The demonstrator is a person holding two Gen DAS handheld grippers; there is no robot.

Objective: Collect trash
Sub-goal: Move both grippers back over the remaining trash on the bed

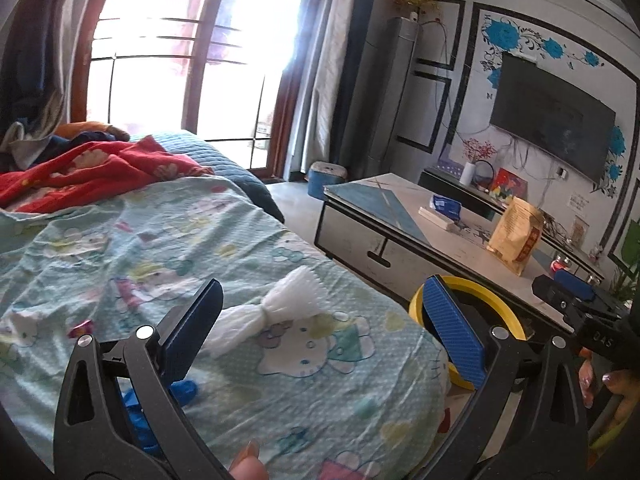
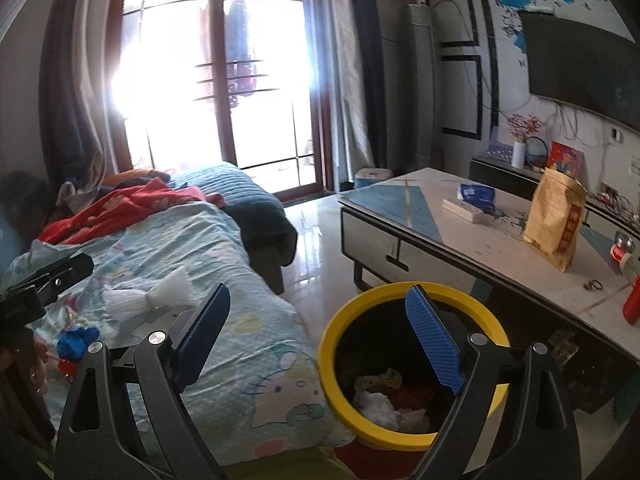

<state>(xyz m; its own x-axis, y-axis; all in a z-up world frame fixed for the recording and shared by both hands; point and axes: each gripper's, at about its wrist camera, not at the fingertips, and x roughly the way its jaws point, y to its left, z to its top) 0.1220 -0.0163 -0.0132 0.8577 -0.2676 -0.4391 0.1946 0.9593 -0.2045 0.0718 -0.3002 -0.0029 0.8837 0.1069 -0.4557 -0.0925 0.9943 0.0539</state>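
Note:
A white twisted wrapper (image 1: 276,312) lies on the Hello Kitty sheet (image 1: 200,240), just ahead of my open left gripper (image 1: 324,320), nearer its left finger. It also shows in the right wrist view (image 2: 152,298). A crumpled blue scrap (image 1: 182,390) lies under the left finger; in the right wrist view it (image 2: 76,340) sits beside small red bits. A pink scrap (image 1: 80,327) lies to the left. My right gripper (image 2: 320,332) is open and empty over the edge of the yellow-rimmed black bin (image 2: 332,360), which holds crumpled paper (image 2: 378,402). The bin's rim (image 1: 508,312) stands beside the bed.
A coffee table (image 2: 460,248) stands right of the bin with a tan bag (image 2: 556,224), a blue packet (image 2: 476,194) and a red bottle (image 2: 632,304). A red blanket (image 1: 92,172) lies at the bed's far end. Tiled floor (image 2: 316,232) runs between bed and table.

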